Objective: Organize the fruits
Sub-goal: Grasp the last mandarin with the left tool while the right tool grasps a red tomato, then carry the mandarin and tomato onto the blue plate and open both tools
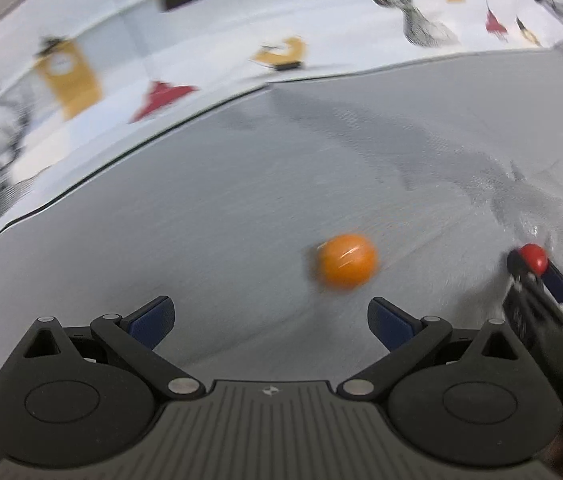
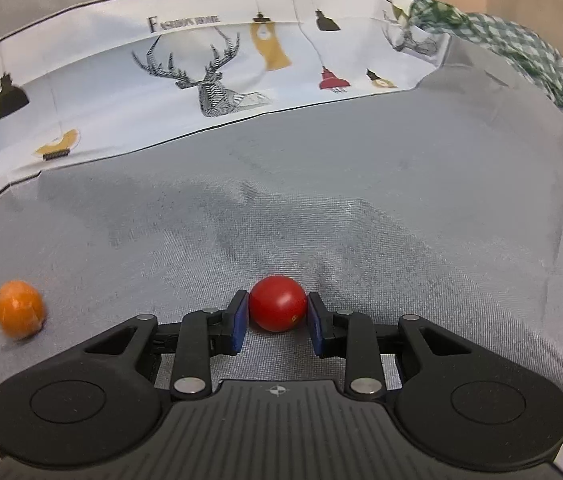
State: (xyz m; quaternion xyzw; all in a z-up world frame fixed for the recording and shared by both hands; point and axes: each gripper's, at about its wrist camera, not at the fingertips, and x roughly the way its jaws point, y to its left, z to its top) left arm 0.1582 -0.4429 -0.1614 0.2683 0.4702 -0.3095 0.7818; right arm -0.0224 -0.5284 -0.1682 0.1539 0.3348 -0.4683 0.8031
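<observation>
Trouble is most likely to start at your right gripper point(image 2: 277, 316), whose blue pads point(image 2: 240, 322) are pinched on the small red fruit point(image 2: 278, 303) from either side while it sits on the grey cloth point(image 2: 361, 184). It looks smooth and round, something like a cherry tomato, so I judge two risks: squeeze harder and you may bruise or split it, lift too fast and it could squirt out from between the flat pads and roll away over the fabric. The grip also sits near the pad tips, which leaves little margin. Your left gripper point(image 1: 271, 316) is spread wide and holds nothing; the orange fruit point(image 1: 347, 261) lies on the cloth just ahead of it and a bit toward its right finger, and the view there is smeared. If you close from that offset, one pad may strike first and nudge the fruit away instead of trapping it. Your two grippers are close together in the left wrist view, so a hasty sweep could knock them together. No bowl or tray shows, so I cannot tell where either fruit belongs.
</observation>
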